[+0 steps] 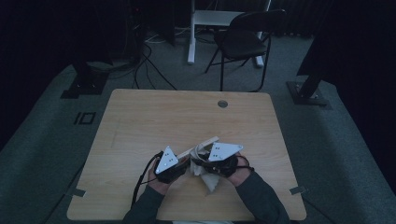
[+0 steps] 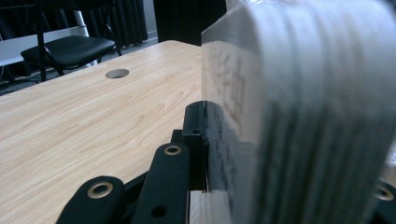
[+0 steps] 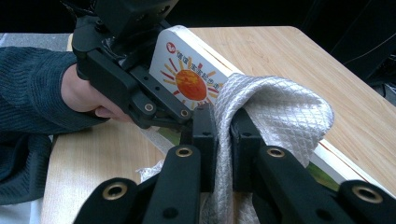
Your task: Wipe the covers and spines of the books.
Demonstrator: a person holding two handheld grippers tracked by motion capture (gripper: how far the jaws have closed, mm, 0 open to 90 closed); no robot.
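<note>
The book [image 3: 189, 77], a stiff flat board with a sun on its cover, stands tilted on edge over the counter [image 1: 140, 121], clamped by the left hand-held gripper [image 3: 184, 119], while the right hand-held gripper [image 3: 223, 135] pinches the soft, limp quilted cloth [image 3: 285, 116] draped over it, likeliest to slip.

Dark teal ribbed knit sleeves, 2 black grippers, brass-ringed screw holes, grey triangular top plates, black cables

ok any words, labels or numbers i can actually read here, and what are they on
None can be read.
White board book with an orange sun picture: small red round logo and a line of small characters above the sun, too small to read.
Same book close up in the left gripper view: brownish characters on its cover, too blurred to read.
White quilted cloth: no text.
</note>
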